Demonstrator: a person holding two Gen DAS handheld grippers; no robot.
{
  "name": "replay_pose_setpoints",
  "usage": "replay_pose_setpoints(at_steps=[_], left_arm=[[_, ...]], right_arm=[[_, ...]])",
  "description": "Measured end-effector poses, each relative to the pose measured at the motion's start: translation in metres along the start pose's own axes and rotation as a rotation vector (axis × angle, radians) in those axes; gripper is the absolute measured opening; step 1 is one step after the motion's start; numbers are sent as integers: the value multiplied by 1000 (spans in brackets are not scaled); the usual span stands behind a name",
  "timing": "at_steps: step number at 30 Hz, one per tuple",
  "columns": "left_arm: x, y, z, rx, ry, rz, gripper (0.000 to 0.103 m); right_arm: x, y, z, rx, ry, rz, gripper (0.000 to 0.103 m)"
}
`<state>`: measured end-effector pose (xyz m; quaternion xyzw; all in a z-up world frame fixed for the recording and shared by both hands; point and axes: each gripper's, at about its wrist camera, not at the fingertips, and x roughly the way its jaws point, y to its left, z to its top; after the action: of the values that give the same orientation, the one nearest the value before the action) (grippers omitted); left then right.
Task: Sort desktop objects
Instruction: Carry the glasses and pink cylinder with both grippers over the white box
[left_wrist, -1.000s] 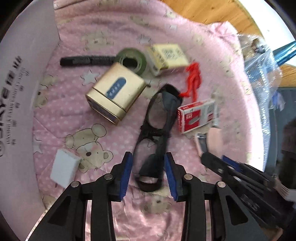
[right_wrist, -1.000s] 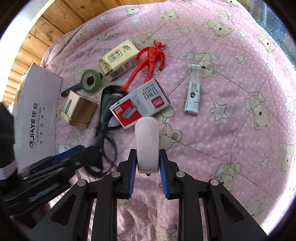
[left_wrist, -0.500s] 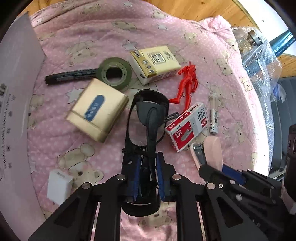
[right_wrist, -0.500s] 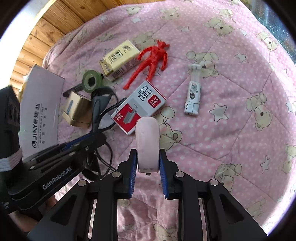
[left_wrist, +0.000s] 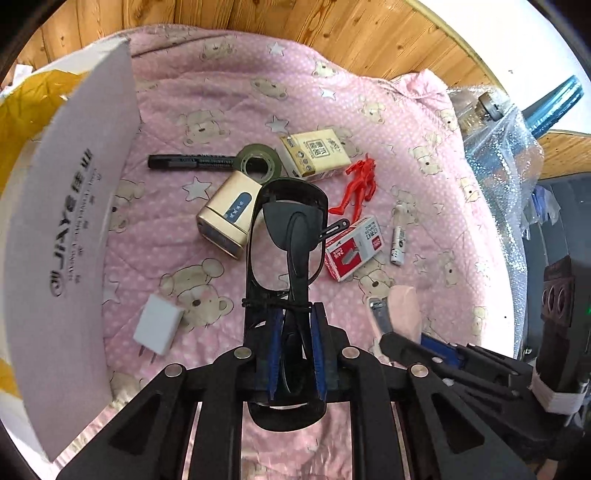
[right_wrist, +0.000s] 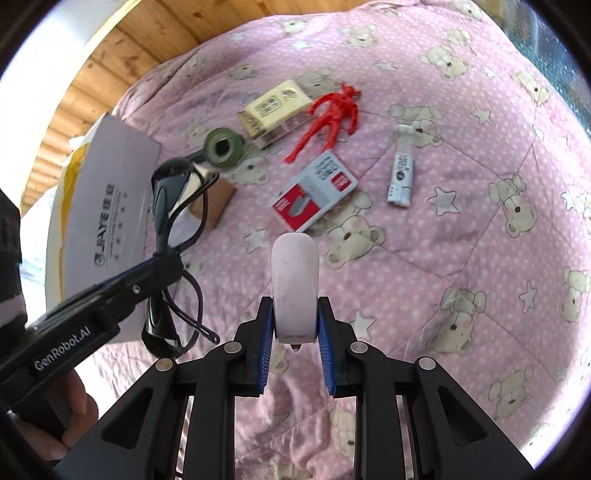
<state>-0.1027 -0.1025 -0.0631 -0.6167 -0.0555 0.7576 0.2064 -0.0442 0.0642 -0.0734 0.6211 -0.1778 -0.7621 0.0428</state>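
Note:
My left gripper (left_wrist: 295, 325) is shut on black glasses (left_wrist: 291, 236), folded and lifted off the pink bear-print blanket (left_wrist: 221, 103); from the right wrist view the glasses (right_wrist: 177, 221) hang in the air at the left. My right gripper (right_wrist: 295, 325) is shut on a pale pink nail clipper (right_wrist: 294, 280), also seen low right in the left wrist view as the nail clipper (left_wrist: 402, 306). On the blanket lie a red staple box (right_wrist: 314, 192), a red figurine (right_wrist: 328, 118), a white tube (right_wrist: 400, 166), a yellow pack (right_wrist: 275, 107), green tape (right_wrist: 223, 147), a gold box (left_wrist: 229, 218), a black pen (left_wrist: 188, 162) and a white charger (left_wrist: 159, 325).
A white cardboard box flap (left_wrist: 62, 221) with printed lettering stands at the left over yellow packing. Wooden wall boards (left_wrist: 332, 29) run behind the blanket. Bubble wrap (left_wrist: 498, 147) and a blue tube (left_wrist: 554, 99) sit at the far right.
My left gripper closed on the glasses and raised them off the blanket. The right gripper kept its hold on the nail clipper and rose a little.

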Motion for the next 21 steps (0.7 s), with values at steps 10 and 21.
replay_pose_setpoints(at_steps=[10,21], left_arm=[[-42,-7,-17,-9,-79,-14,16],[-93,15,-34,-82,-183,-25,16]], right_arm=[[-20,28,-17,-89,-25,-3,24],[-43,78,-21,-216,-72,3,24]])
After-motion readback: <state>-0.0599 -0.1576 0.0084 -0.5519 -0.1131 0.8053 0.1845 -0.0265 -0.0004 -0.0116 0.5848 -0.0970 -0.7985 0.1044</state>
